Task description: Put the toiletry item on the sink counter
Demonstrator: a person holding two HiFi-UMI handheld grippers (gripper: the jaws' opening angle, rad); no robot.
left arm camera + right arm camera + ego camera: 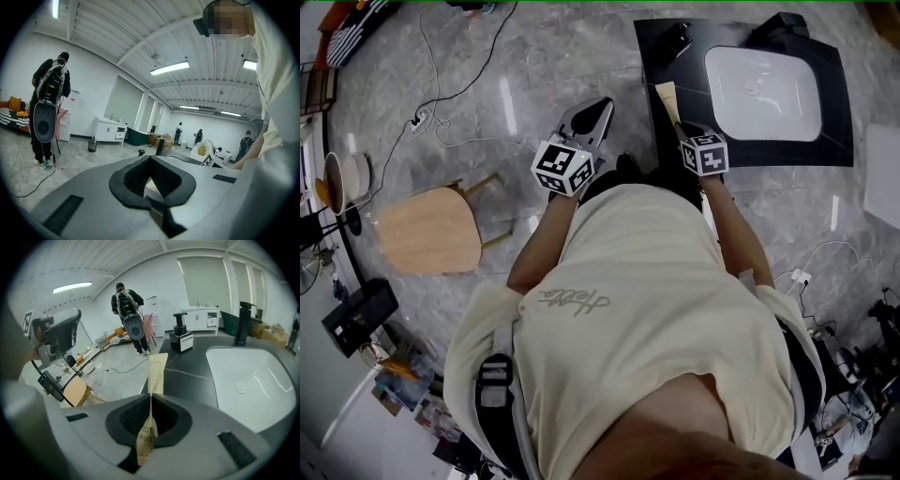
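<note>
Right gripper: was clamped on the toiletry packet;
Left gripper: jaws were together, empty;
Release: best done low over the sink counter.

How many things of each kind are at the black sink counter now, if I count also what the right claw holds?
paper packet, held in the right claw: 1
black pump dispenser: 1
black faucet: 1
white basin: 1
Total: 4
</note>
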